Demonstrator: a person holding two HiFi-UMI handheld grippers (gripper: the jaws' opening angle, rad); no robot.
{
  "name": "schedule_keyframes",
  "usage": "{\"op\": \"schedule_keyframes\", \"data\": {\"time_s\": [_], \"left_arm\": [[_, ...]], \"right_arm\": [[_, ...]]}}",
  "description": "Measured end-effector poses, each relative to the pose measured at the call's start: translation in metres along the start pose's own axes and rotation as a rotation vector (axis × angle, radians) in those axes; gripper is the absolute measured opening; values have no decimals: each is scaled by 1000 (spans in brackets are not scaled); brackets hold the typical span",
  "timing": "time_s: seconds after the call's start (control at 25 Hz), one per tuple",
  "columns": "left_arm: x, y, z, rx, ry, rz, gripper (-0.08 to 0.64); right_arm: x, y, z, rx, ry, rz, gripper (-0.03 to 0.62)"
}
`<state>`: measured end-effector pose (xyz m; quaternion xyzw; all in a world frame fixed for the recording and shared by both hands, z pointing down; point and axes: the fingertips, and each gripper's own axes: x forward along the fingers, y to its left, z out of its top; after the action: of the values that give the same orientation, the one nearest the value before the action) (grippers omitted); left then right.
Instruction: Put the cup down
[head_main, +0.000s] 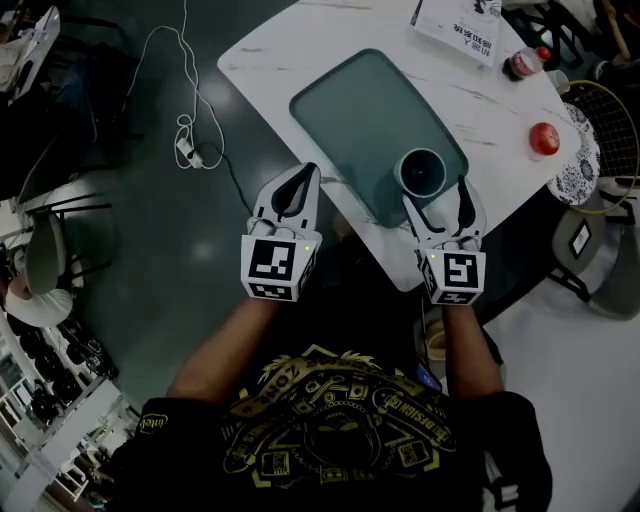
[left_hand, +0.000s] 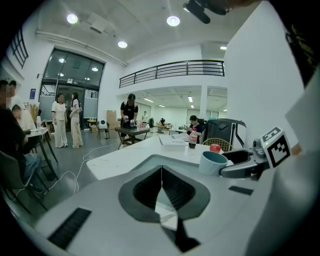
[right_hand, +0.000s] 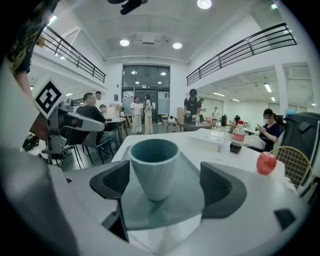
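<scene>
Cup (right_hand: 154, 167) upright on the mat (right_hand: 192, 200).
It stands untouched between the open jaws of my right gripper (right_hand: 166, 186); my left gripper (left_hand: 161, 195) is closed, empty.

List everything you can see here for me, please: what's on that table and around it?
Table: one, white, ahead of the person.
Mat: one, grey-green, on the table.
Cup: one, pale blue, upright on the mat.
Booklet: one, white, at the table's far end.
Bottle: one, dark drink, red cap, beside the booklet.
Apple: one, red, on the table's right side.
Racket: one, yellowish frame, past the table's right edge.
Cable: one, white, on the floor.
People: several, far back in the hall.
Left gripper: white, shut, empty.
Right gripper: white, open, jaws either side of the cup, not touching.
</scene>
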<state>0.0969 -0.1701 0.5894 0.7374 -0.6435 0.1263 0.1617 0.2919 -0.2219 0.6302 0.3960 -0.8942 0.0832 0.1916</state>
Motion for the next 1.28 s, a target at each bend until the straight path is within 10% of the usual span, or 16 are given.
{"op": "schedule_keyframes", "data": {"time_s": [0.72, 1.28], "left_arm": [[-168, 95, -19, -65, -96, 154, 12], [-268, 124, -9, -59, -208, 134, 12]], "right_arm": [[-71, 125, 84, -1, -185, -8, 419], [-106, 261, 98, -50, -169, 68, 192]]}}
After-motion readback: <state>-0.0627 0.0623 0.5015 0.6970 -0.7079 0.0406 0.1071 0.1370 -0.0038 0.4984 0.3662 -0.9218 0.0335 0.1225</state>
